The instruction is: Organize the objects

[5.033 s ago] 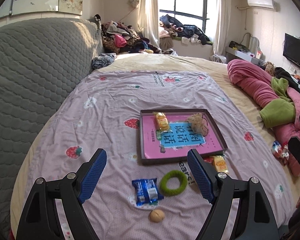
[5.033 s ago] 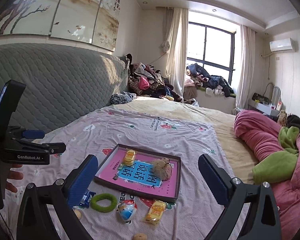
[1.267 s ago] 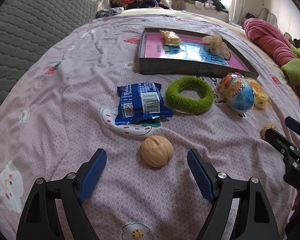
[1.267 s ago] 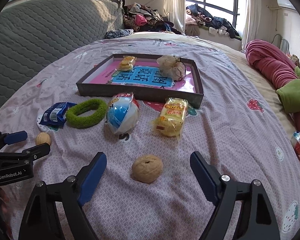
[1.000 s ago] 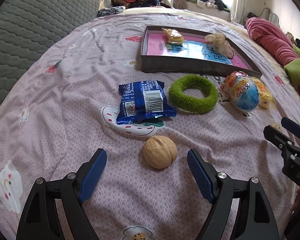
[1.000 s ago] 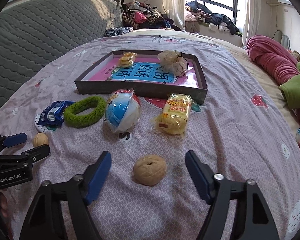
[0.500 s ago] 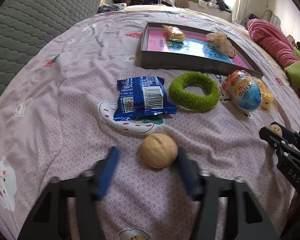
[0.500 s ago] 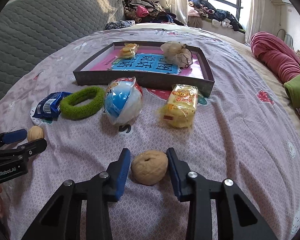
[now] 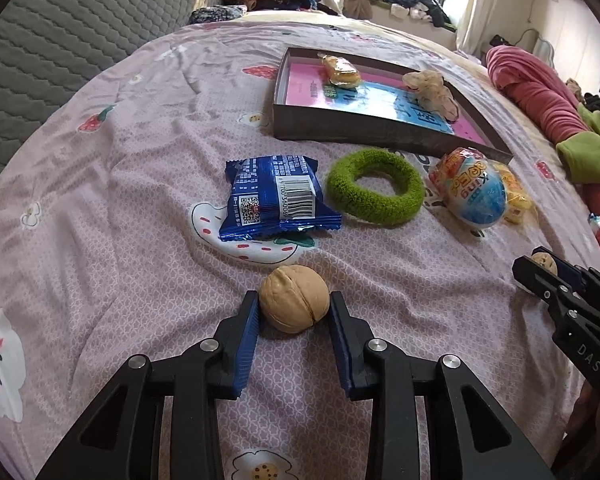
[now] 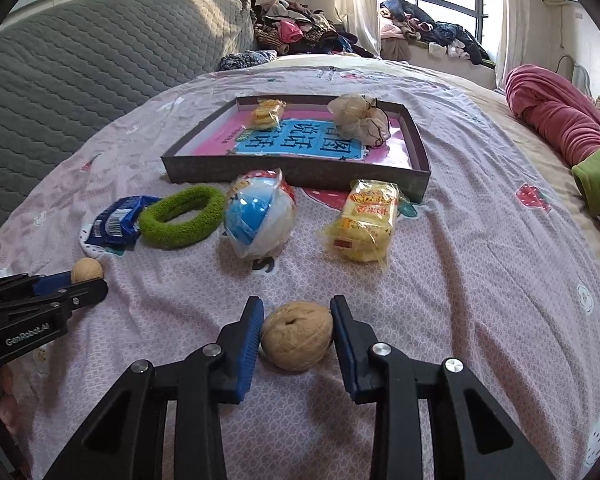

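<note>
Both grippers, left gripper point(image 9: 294, 304) and right gripper point(image 10: 297, 312), are clamping jaws on round tan walnuts point(image 9: 294, 299) at lower centre; dark rectangular tray point(image 10: 416, 148) is holding two items, five waiting outside.

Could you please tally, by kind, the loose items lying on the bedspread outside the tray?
Walnuts: 2
Blue snack packet: 1
Green fuzzy ring: 1
Wrapped toy egg: 1
Yellow snack packet: 1
Total: 6
</note>
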`<state>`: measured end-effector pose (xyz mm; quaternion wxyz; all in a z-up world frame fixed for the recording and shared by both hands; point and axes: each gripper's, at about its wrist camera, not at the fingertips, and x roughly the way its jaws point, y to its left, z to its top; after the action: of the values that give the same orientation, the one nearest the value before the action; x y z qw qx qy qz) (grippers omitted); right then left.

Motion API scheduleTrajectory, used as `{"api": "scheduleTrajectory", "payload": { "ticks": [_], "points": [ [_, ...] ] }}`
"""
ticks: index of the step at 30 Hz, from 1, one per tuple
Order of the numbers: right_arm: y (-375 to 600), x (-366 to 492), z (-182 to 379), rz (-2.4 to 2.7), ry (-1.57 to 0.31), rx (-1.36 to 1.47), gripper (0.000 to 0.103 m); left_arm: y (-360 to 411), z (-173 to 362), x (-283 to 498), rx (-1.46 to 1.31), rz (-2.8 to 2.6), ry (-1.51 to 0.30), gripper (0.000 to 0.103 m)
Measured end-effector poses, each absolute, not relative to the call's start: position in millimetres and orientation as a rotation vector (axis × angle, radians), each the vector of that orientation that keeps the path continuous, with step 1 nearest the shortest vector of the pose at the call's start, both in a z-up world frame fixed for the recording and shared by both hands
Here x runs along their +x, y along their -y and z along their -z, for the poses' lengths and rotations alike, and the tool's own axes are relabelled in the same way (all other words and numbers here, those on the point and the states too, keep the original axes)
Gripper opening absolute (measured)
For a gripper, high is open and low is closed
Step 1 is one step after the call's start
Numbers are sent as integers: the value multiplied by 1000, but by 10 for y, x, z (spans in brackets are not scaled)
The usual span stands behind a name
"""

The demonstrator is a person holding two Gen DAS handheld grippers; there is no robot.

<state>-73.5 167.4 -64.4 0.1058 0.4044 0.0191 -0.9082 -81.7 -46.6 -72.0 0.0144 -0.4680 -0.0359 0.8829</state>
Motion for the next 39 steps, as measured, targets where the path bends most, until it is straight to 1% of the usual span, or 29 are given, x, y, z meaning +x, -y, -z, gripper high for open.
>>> {"api": "scheduleTrajectory", "payload": {
  "ticks": [39],
  "points": [
    [-1653, -342, 84, 2719, -40, 1025, 35, 75, 110, -479, -1302, -2771, 9, 35]
  ]
}}
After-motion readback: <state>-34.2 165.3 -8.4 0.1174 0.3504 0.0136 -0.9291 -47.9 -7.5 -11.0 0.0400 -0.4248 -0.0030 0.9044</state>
